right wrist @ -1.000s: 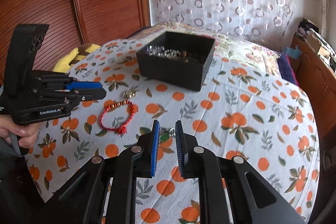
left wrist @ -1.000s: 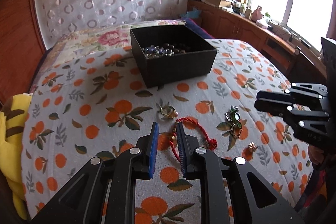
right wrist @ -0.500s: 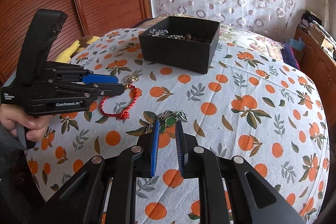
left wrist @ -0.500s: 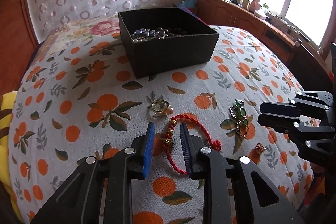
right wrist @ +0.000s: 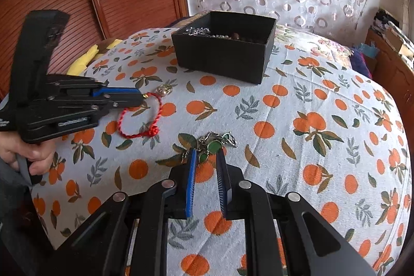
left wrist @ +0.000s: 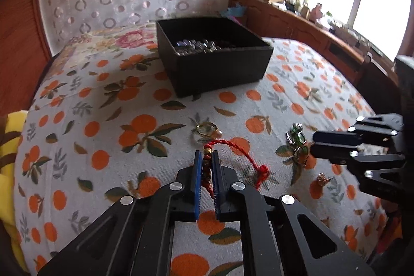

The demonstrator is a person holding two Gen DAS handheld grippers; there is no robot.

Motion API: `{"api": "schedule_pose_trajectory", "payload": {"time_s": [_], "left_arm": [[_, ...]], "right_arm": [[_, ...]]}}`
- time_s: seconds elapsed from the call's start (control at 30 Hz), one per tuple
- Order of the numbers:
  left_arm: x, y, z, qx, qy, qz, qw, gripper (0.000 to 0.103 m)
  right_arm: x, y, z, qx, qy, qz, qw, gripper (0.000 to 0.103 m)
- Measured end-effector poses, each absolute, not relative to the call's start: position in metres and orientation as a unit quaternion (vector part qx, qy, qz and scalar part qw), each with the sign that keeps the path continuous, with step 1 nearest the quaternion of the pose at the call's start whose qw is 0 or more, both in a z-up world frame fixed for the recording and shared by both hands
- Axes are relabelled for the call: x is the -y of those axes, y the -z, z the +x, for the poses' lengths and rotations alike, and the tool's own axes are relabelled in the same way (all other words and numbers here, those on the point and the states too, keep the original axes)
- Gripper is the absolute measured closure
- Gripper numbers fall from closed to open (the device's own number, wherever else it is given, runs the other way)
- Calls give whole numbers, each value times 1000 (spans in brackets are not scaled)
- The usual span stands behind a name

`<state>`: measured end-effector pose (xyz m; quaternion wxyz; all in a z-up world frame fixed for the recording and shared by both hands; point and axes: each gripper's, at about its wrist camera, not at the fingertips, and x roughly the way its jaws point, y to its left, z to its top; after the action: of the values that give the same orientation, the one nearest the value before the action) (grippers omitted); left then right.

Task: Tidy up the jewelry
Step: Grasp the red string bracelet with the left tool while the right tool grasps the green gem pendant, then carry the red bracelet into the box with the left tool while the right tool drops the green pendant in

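With our left gripper (left wrist: 206, 159), its jaws just closed tight on the beaded part of the red braided cord bracelet (left wrist: 234, 155) in front of the open black cardboard box (left wrist: 222, 70), we lift slowly, while our right gripper (right wrist: 206, 159) holds narrow, unclamped jaws around the green-stone metal charm cluster (right wrist: 214, 144).

Both my grippers angled down, one clamped, one parted

My left gripper (left wrist: 206, 159) has just closed, its jaws pinching the beaded end of the red cord bracelet (left wrist: 242, 155). My right gripper (right wrist: 207, 155) holds its jaws slightly apart, pressing on nothing. My left hand (right wrist: 24, 151) wraps the left gripper's handle.
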<state>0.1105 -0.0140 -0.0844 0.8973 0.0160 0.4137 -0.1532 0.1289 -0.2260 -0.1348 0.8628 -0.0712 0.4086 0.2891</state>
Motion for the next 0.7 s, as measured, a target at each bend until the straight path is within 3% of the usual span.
{"api": "schedule_pose_trajectory", "payload": {"time_s": [0.7], "left_arm": [[-17, 45, 90, -363, 134, -20, 922, 97]], "right_arm": [[230, 141, 147, -424, -242, -90, 868, 86]]}}
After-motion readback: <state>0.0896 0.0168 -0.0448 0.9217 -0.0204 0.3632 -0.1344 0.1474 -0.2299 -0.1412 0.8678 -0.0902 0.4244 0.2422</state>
